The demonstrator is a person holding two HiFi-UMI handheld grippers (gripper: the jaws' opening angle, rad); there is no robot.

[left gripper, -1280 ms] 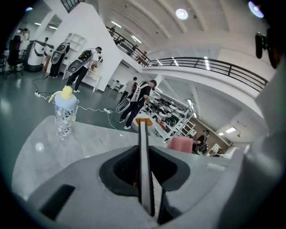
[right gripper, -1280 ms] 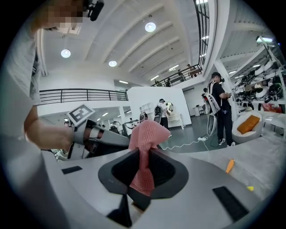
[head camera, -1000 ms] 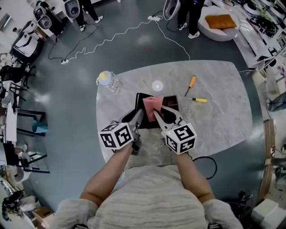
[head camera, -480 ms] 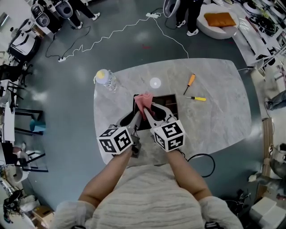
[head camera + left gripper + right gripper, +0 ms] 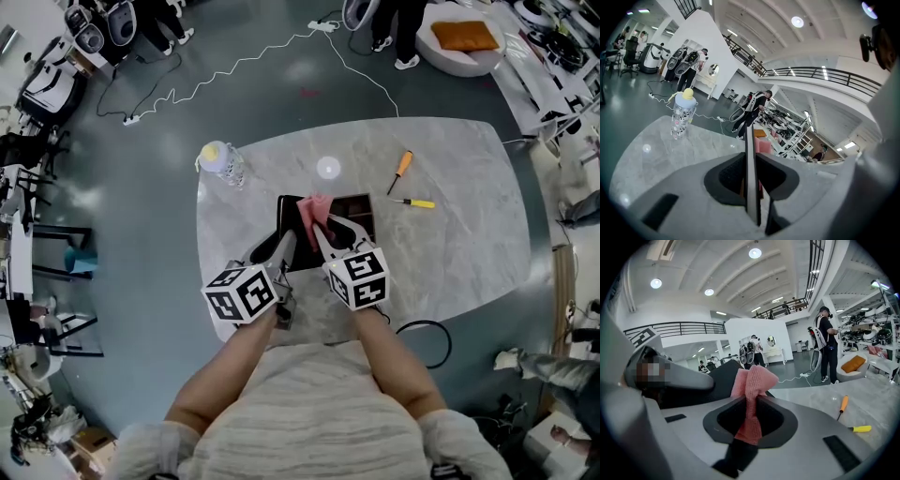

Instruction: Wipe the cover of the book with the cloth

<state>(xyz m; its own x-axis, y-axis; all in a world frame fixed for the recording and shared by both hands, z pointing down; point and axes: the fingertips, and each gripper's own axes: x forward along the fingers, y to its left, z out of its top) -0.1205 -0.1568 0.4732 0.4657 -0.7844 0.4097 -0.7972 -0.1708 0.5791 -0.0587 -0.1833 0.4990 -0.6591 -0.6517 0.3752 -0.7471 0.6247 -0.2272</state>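
Since a second ago, the right gripper has been shifting toward the middle of the head view. Its cloth is now lying further up the frame, and the left gripper has been staying put.

The right gripper's jaws are clamping the pink knitted cloth. A bunched tuft is sticking out past the fingertips and a short tail is hanging behind them. The left gripper's jaws are pinching the thin black cover of the dark hardback book and holding it edge-on and upright.

In the head view the cloth is sitting at the centre of the frame, just right of the raised cover and above the right gripper's tips. In the right gripper view the black cover is rising just left of the tuft; whether the two are touching cannot be told. The book's brown inner side is lying open to the right of the cloth.

The book is resting on the grey marbled oval table. An orange-handled screwdriver and a yellow-handled screwdriver are lying to the upper right of the book, well apart from it. A clear patterned bottle with a yellow cap is standing at the table's upper left edge.
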